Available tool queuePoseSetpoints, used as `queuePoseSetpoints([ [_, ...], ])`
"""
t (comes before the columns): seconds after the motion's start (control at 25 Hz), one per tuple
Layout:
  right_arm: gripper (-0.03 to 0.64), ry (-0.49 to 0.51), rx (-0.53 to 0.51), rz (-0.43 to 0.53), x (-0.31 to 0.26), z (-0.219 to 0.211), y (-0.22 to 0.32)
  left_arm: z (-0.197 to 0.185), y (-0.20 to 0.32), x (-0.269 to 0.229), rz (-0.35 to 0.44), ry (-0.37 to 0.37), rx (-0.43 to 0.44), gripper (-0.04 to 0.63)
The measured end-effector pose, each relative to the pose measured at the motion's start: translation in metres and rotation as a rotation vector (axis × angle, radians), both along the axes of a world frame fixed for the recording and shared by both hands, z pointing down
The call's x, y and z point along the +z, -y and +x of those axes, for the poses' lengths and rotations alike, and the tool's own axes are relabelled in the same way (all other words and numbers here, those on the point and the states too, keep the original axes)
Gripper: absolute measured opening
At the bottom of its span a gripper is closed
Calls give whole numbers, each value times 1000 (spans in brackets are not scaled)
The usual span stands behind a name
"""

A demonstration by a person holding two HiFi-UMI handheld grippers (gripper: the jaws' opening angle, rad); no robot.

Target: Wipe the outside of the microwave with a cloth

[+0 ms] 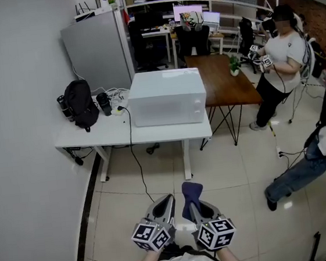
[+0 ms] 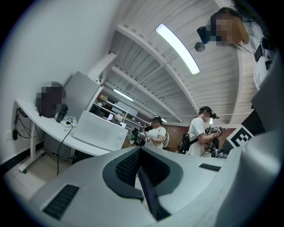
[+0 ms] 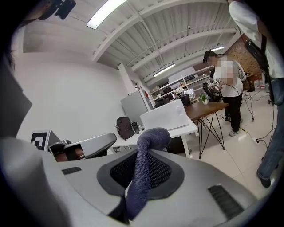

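Note:
The white microwave (image 1: 167, 97) stands on a white desk (image 1: 111, 136) against the left wall, well ahead of me; it also shows far off as the microwave (image 2: 101, 131) and the microwave (image 3: 165, 117) in both gripper views. My right gripper (image 1: 193, 203) is shut on a dark blue cloth (image 1: 190, 197), which pokes up from between the jaws as a folded roll (image 3: 144, 165). My left gripper (image 1: 164, 204) hangs beside it, jaws shut with nothing between them. Both are held low over the tiled floor, far from the microwave.
A black backpack (image 1: 81, 103), a bottle and cables lie on the desk's left end. A brown table (image 1: 224, 79) stands right of the microwave. A person (image 1: 277, 67) stands by it; another person's legs (image 1: 299, 173) are at right. A grey cabinet (image 1: 95, 53) is behind.

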State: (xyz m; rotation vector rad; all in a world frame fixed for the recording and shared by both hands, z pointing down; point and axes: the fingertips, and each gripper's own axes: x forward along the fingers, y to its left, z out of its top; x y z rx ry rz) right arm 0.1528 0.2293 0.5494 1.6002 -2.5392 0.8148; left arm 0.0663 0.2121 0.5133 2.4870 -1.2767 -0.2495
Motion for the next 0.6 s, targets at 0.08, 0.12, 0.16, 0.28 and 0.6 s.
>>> queuePoseSetpoints([
  [0.08,67,7,18,5,-1,1,0,1,-1,-2,14,13,18,-14],
  [0.12,67,12,31,5,-1,2,0,0,-2,-3,18,18,24,-14],
  [0.16,67,12,42,3,0,2,0,-2,-3,-2,17,19,26,-14],
  [0.28,67,-10,59,-9,4,1,-2,-13,-7,2,2,7,12,-14],
  [0.6,67,-57,53,7,3,-16,-4,-37,-7,1,6,3,-10,-14],
])
